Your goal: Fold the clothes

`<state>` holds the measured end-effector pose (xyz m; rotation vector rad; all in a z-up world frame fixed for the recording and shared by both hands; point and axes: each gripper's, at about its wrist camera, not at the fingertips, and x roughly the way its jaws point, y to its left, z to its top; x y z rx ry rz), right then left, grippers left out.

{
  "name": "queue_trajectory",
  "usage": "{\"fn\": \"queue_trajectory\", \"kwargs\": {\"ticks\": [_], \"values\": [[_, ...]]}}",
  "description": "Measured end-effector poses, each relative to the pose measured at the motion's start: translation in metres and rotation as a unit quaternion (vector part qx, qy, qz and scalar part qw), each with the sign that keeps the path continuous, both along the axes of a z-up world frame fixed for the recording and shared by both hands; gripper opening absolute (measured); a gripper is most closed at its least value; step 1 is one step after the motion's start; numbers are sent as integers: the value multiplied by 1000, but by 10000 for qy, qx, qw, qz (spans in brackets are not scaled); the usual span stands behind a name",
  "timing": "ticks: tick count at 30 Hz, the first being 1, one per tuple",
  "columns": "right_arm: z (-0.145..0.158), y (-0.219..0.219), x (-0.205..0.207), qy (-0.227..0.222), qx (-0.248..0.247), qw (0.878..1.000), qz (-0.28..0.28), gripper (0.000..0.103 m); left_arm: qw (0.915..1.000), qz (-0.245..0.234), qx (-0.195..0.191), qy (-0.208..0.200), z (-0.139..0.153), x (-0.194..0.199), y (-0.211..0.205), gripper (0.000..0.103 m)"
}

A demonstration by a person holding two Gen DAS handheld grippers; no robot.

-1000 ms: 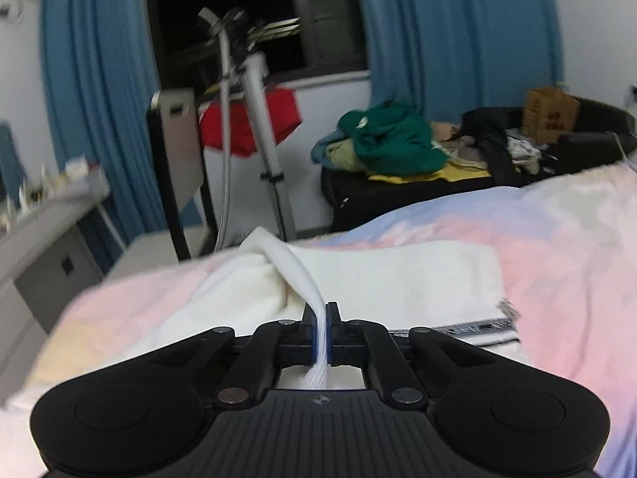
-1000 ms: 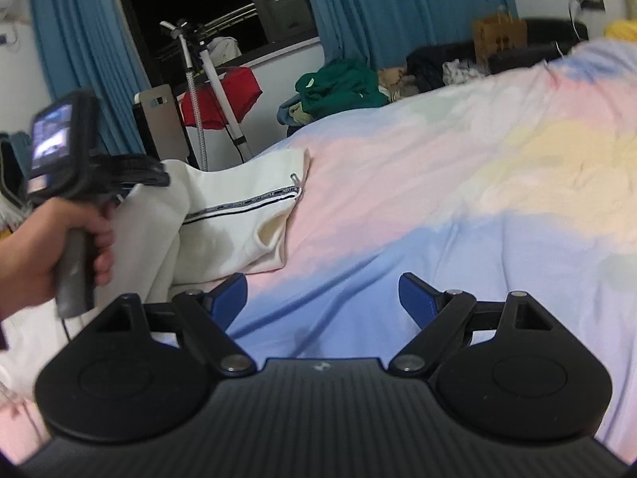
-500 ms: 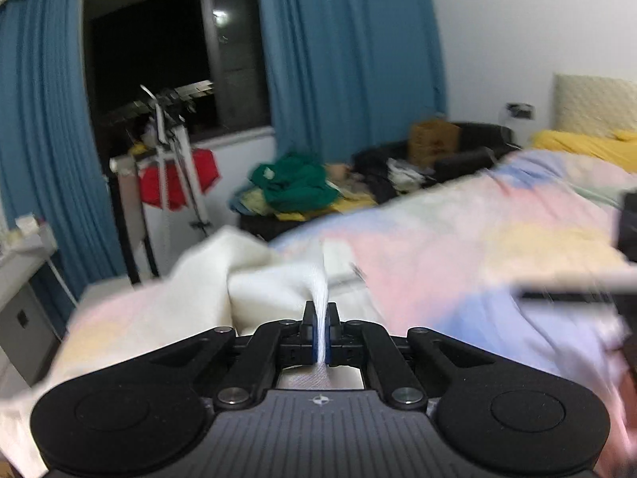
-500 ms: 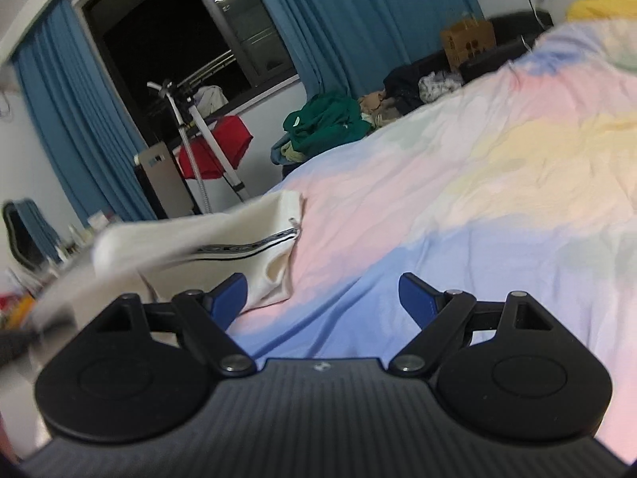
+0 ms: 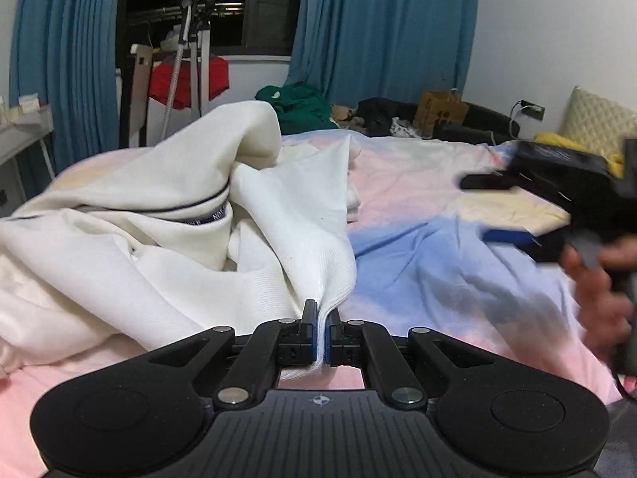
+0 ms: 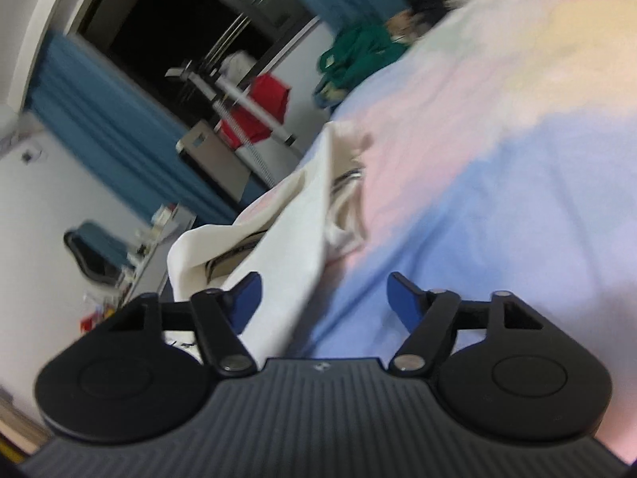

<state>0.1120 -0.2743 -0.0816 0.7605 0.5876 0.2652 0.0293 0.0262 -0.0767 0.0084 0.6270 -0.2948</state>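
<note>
A cream-white garment (image 5: pixel 167 215) with a dark striped band lies bunched on the pastel bedsheet (image 5: pixel 418 247). My left gripper (image 5: pixel 321 328) is shut on an edge of the garment, which stretches up from the jaws toward the far side. My right gripper (image 6: pixel 321 298) is open and empty, tilted, just above the sheet beside the garment (image 6: pixel 302 231). In the left wrist view the right gripper (image 5: pixel 493 211) appears blurred at the right, held by a hand.
A pile of green and dark clothes (image 5: pixel 302 107) and a cardboard box (image 5: pixel 438 109) lie beyond the bed. A drying rack with a red cloth (image 5: pixel 187 79) stands by the blue curtains (image 5: pixel 378 28). A desk (image 5: pixel 24 127) is at the left.
My left gripper has pulled the garment edge across toward the near side, bunching the cloth. My right gripper has tilted and swung closer to the garment, still open.
</note>
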Motion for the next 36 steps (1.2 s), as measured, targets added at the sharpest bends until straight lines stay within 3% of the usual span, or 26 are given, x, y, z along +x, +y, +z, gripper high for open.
{"fn": "queue_trajectory", "kwargs": {"ticks": [5,11,13,15,18,19,24,29,32,36], "values": [[-2,12,96,45,64,9998,177,69,9989,-117,-356,292,-17,17,-2,3],[-27,35,220,279,-519,9982,-92,67,9953,-366,-774,456,-42,37,10,3],[-35,46,252,353,-949,9948,-137,59,9930,-415,-939,585,-50,47,13,3],[-44,56,277,441,-1339,9899,-126,26,9906,-496,-1092,655,-58,56,18,3],[-49,66,294,459,-1667,9849,-106,7,9871,-689,-1323,583,-58,60,20,3],[-47,66,296,413,-1706,9844,-121,6,9860,-740,-1388,547,-58,60,21,3],[4,41,259,-224,-1415,9881,-560,5,9788,-985,-1765,313,-51,58,29,3],[78,-7,155,-1331,-1038,9754,-1415,5,9720,-1305,-1942,-198,-34,49,37,3],[92,-47,90,-1447,-941,9641,-2019,6,9704,-1261,-2037,-292,-31,44,40,3],[68,-96,20,-660,-930,9658,-2330,6,9812,-1191,-1501,-205,-40,44,26,3]]}}
